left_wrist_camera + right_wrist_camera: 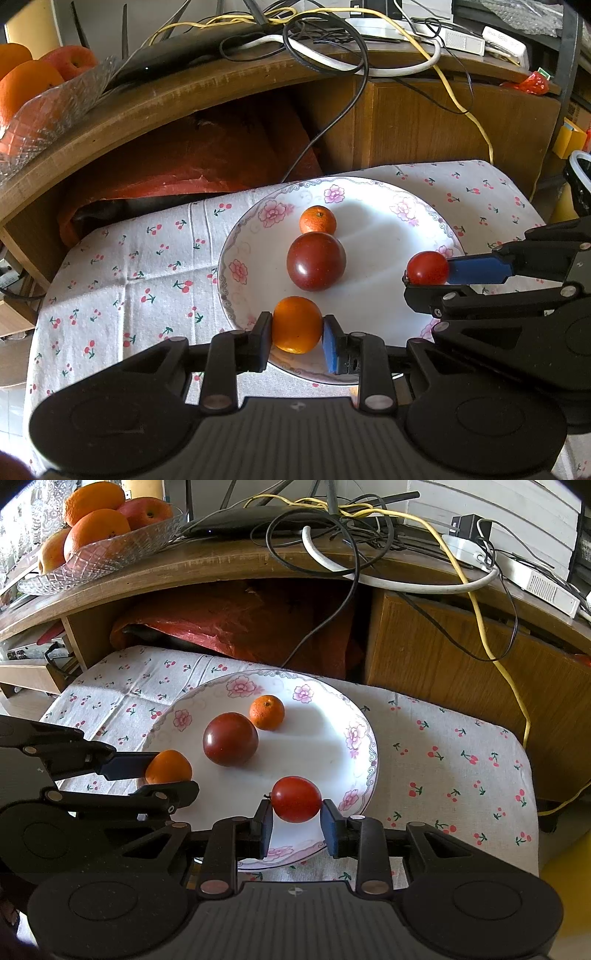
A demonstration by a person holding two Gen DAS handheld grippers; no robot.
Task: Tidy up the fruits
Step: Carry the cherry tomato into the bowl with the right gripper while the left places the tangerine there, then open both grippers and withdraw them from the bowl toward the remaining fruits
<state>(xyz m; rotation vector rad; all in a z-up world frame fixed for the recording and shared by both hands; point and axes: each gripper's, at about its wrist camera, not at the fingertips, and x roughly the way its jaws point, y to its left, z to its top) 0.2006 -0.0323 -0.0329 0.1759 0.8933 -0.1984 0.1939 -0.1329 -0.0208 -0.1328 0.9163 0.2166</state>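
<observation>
Fruit over the flowered plate [369, 206].
Left gripper [297, 326] pinches an orange [296, 325]; right gripper [295, 800] clamps a red tomato [296, 799]; dark tomato [316, 261] sits mid-plate.

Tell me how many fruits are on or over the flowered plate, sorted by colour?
Orange: 2, one small orange lying on the plate, one orange in the left gripper.
Red: 1, small tomato in the right gripper.
Dark red: 1, large tomato on the plate.
Total: 4.
</observation>
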